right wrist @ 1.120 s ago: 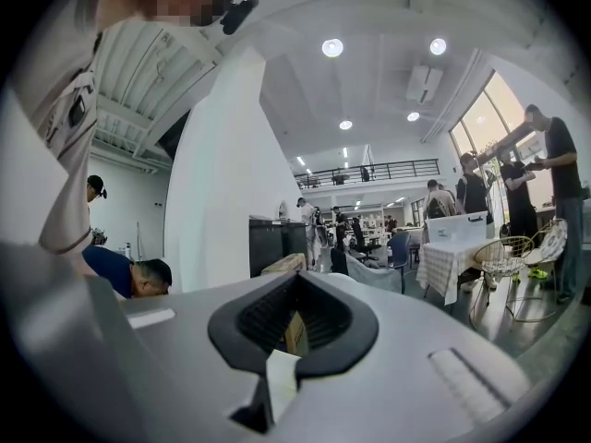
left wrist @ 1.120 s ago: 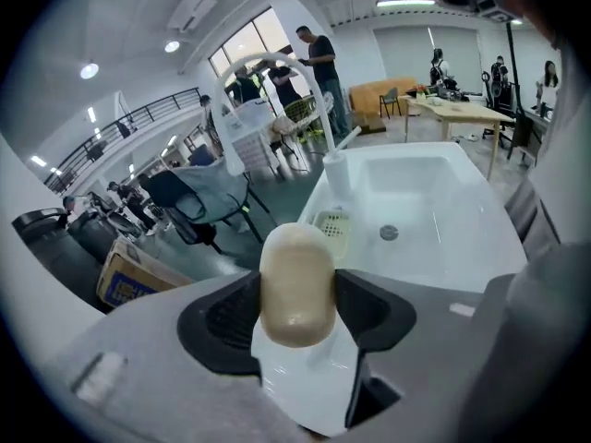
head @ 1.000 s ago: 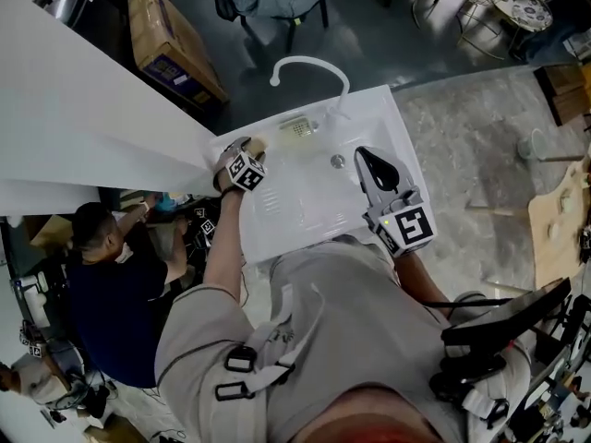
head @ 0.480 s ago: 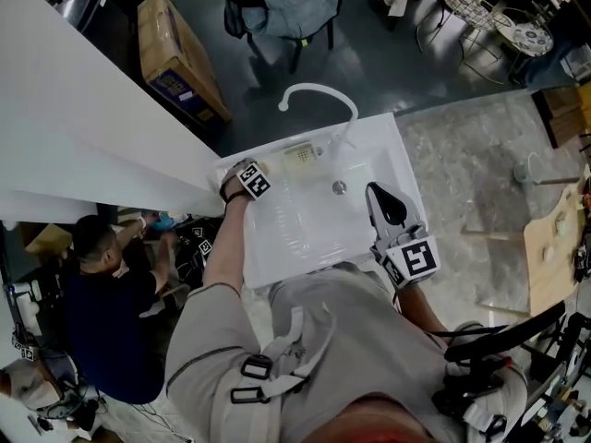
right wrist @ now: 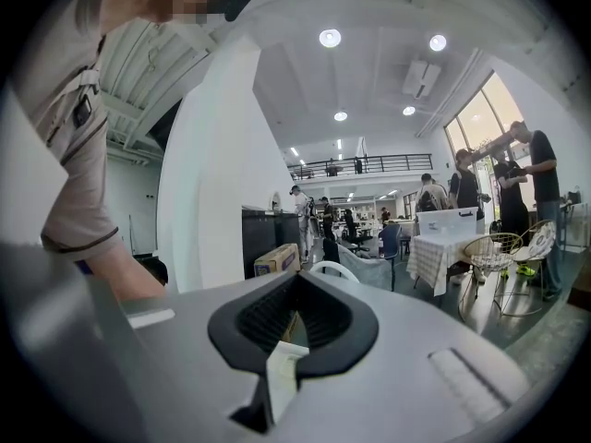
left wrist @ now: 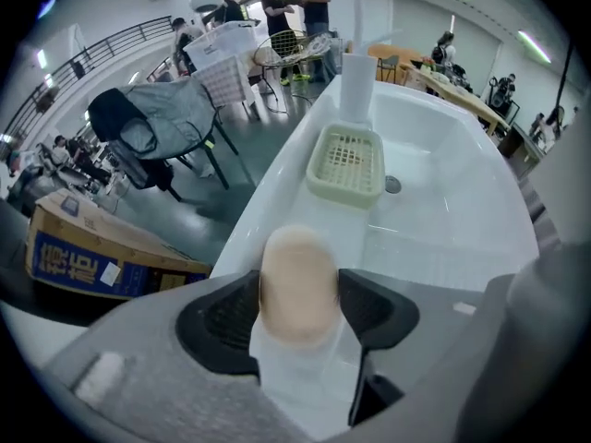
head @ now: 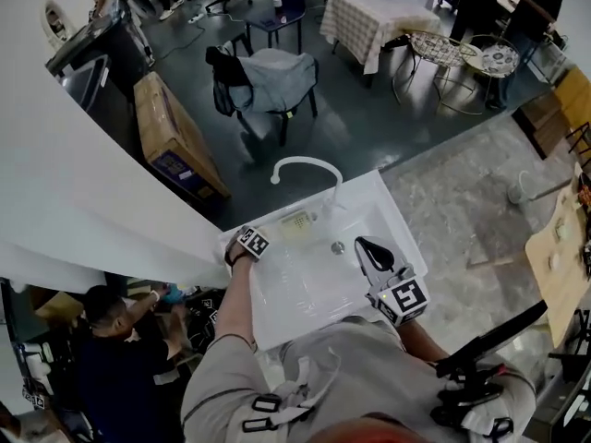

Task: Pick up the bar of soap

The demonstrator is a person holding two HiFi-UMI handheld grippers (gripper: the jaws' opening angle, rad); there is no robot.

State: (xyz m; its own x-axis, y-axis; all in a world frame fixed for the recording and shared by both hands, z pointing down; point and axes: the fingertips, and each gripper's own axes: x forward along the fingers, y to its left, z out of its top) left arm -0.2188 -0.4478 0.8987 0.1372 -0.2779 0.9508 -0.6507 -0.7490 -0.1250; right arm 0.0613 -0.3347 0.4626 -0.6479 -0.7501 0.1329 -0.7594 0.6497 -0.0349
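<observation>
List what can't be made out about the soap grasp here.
Left gripper view: bar of soap, clamped in the left gripper, is blurred; the jaws hide its underside, so lift off the sink is unclear.
Head view: soap hidden beneath that gripper's marker cube.
Right gripper view: right gripper points elsewhere; sink out of frame.

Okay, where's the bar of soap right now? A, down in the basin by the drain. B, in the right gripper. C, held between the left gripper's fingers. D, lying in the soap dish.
C: the bar of soap sits pinched between the fingers of the left gripper, and the soap dish beyond it is empty.
</observation>
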